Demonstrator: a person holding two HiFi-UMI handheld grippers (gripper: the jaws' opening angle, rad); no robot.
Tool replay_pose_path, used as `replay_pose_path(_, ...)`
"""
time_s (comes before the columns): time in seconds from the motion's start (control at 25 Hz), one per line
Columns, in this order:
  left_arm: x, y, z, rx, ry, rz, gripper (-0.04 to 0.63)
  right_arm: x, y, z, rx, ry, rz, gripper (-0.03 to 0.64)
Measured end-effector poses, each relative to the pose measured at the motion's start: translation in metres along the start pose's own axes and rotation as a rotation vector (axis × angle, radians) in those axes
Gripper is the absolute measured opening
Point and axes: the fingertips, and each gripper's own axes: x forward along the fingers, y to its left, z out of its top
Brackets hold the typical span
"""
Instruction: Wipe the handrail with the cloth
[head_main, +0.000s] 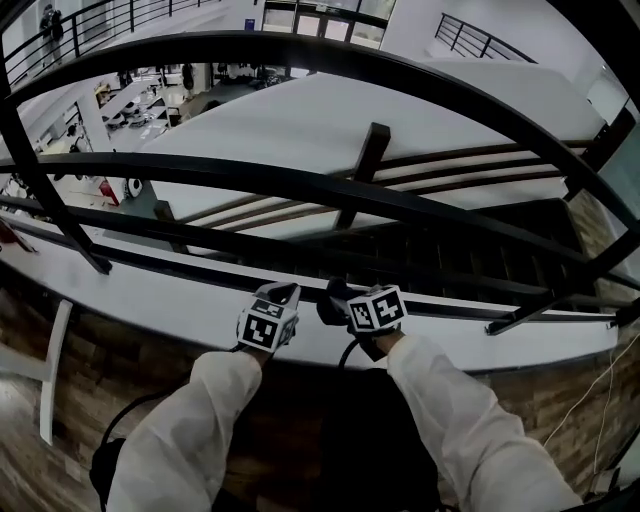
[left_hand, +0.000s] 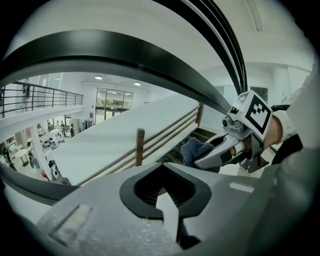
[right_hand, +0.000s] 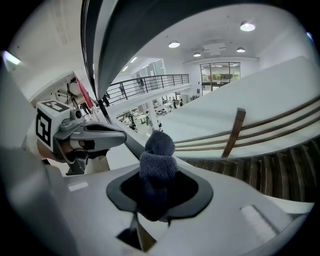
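Cloth (right_hand: 157, 162) pinched in right hand-held gripper (right_hand: 159, 194), long axis along jaws, bunched end forward (toward staircase (right_hand: 280, 172)); left hand-held gripper (left_hand: 165, 194) pressed together, empty; handrail (head_main: 300, 52) arching left-right above.

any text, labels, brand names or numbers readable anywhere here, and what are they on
No words, brands or numbers can be read in any view.
Black-and-white square marker on the cube of the left gripper: a pattern only, no letters.
Black-and-white square marker on the cube of the right gripper: a pattern only, no letters.
Hall beyond the black metal handrail: any signs there are too small to read.
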Motion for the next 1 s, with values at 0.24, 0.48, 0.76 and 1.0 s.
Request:
replay_pose_path(0.24, 0.022, -0.044, 0.002, -0.017, 0.003, -0.064, -0.002, -0.032, -0.041, -0.026, 0.096, -0.068, -0.042, 0.11)
replay_pose_path(0.48, 0.042, -0.077, 0.001, 0.001, 0.006, -0.123, -0.002, -0.061, -0.079, -0.047, 0.113, -0.087, -0.09, 0.11)
replay_pose_path(0.76, 0.046, -0.117, -0.003, -0.015, 0.008, -0.197, -0.002, -0.09, -0.116, -0.069, 0.144, -0.103, -0.108, 0.11)
replay_pose_path(1.0, 0.053, -0.128, -0.004, -0.033, 0.016, -0.199, -0.002, -0.11, -0.141, -0.086, 0.186, -0.132, -0.132, 0.11)
